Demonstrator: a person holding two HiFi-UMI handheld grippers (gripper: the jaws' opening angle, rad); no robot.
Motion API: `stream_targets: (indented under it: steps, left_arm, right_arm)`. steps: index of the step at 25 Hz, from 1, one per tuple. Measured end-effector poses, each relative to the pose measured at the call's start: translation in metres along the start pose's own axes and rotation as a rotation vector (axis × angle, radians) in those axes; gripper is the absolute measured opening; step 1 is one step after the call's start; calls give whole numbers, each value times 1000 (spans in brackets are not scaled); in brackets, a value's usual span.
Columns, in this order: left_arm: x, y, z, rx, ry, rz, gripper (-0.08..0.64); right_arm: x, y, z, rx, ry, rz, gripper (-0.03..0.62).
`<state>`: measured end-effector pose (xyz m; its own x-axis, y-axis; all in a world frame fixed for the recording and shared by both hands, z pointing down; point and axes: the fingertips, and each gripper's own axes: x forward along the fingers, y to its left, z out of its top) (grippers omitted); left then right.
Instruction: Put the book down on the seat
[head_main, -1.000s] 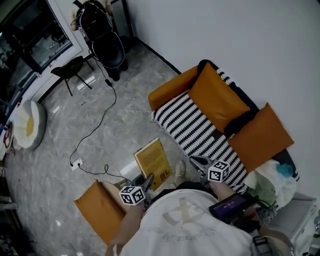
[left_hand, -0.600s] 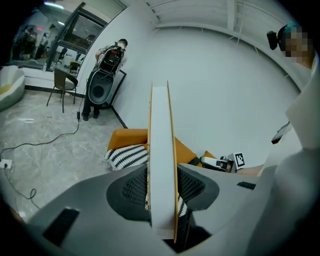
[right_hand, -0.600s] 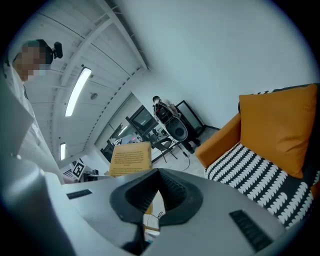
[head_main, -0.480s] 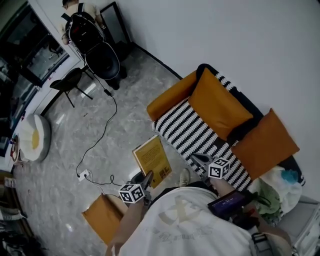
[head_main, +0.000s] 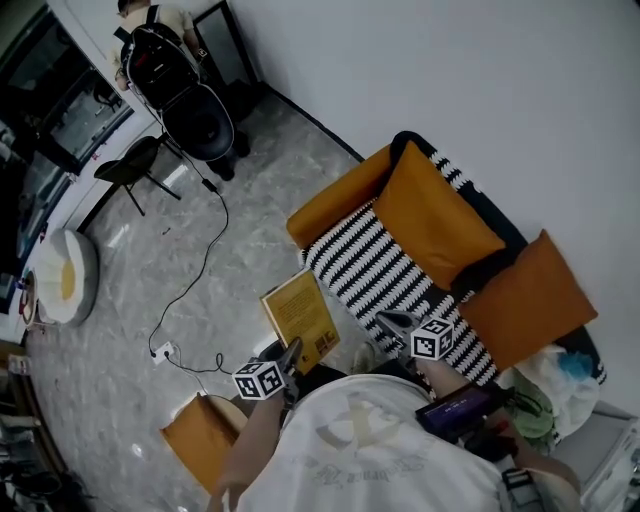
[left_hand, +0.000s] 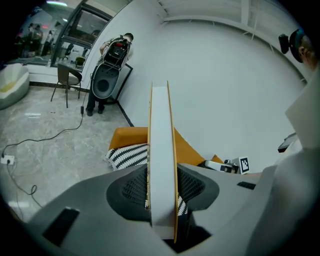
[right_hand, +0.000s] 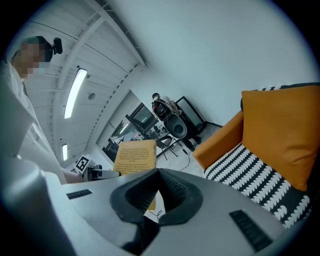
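Note:
The yellow book (head_main: 300, 318) hangs over the floor just in front of the sofa's black-and-white striped seat (head_main: 380, 265). My left gripper (head_main: 291, 356) is shut on the book's lower edge. In the left gripper view the book (left_hand: 161, 150) stands edge-on and upright between the pads, and the left gripper (left_hand: 161, 175) points toward the sofa. My right gripper (head_main: 386, 321) hovers at the seat's front edge, to the right of the book, with its jaws together and nothing in them. In the right gripper view the right gripper (right_hand: 159, 173) shows the book (right_hand: 135, 156) off to its left, apart from it.
Two orange cushions (head_main: 435, 215) lean on the sofa back. An orange cushion (head_main: 198, 438) lies on the floor near my feet. A cable (head_main: 205, 265) runs to a power strip (head_main: 160, 352). A stroller (head_main: 185, 95), a black chair (head_main: 130, 165) and a white pet bed (head_main: 62, 280) stand farther off.
Both grippers and the book have moved closer to the sofa. The gap between the book and the striped seat's edge has narrowed. The left grip on the book is unchanged.

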<state>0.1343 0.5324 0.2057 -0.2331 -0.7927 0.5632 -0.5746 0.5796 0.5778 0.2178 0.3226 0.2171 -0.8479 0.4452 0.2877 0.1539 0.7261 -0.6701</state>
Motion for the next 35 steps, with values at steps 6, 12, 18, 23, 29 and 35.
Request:
stream_targets:
  steps: [6,12,18,23,29,35]
  left_arm:
    - [25,6,16,7,27,-21,153]
    - [52,26,41,38,89,-69,153]
    - [79,46,83,85,136,-127,153]
    - [92,77,119,126,156,-143,153]
    - [100,116,151,185,195,-165,153]
    - [110,128,158,240,244,-196,153]
  right_arm:
    - [5,-21,2,24,17,-49,15]
    - [25,-31,28,27,-32,-125,15]
    - [50,-37,43,59,-75,-206,15]
    - [75,-44,59,72,-117,-283,15]
    - [108,-42,78,65,-161,-359,15]
    - [104,-42,78,81,-198,-434,15]
